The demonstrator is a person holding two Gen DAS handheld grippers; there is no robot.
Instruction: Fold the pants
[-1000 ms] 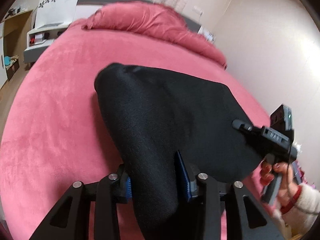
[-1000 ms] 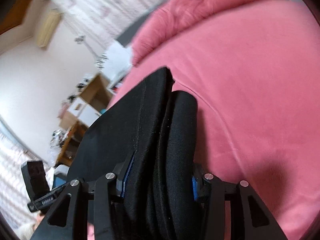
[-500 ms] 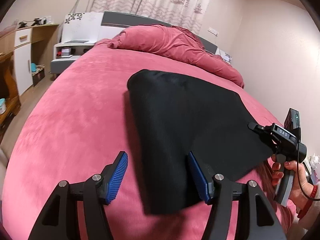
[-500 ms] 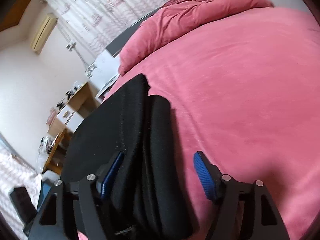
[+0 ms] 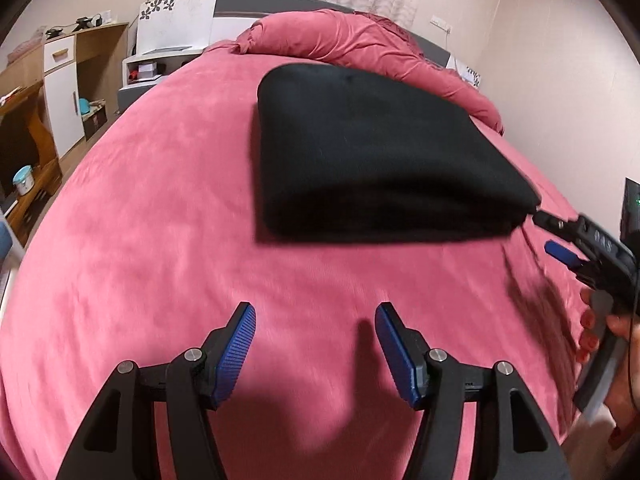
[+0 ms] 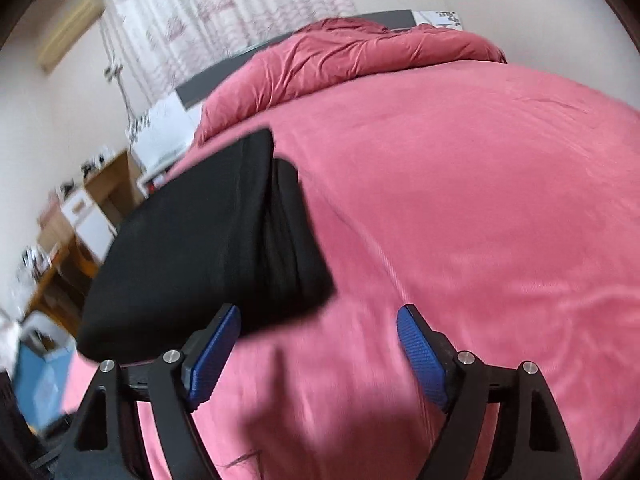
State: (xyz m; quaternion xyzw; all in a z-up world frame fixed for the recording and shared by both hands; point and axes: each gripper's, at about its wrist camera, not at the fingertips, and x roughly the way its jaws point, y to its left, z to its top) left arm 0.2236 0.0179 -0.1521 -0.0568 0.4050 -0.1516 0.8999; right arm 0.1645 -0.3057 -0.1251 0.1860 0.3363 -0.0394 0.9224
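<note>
The black pants (image 5: 372, 152) lie folded in a compact stack on the pink bed (image 5: 160, 208). Both the left tongs (image 5: 315, 350) and right tongs (image 6: 320, 354) gape wide and empty, clear of the cloth. The folding looks complete; next, perhaps only a tidy of the offset edges.

Left wrist view: low over the pink plush-covered bed (image 5: 160, 220), facing the headboard end along its own blue-padded black tongs (image 5: 314, 344). The folded black fabric pants (image 5: 360, 152) lie near, ahead, slightly right of centre. The other blue-padded black tongs (image 5: 560, 250) enter at the right edge.

Right wrist view: also low over the bed (image 6: 480, 220), tilted, facing the headboard from the pants' (image 6: 208, 248) right side, close to them.

Shared: pants, bed, rumpled pink duvet (image 5: 352, 44) (image 6: 352, 56), patterned curtains.
</note>
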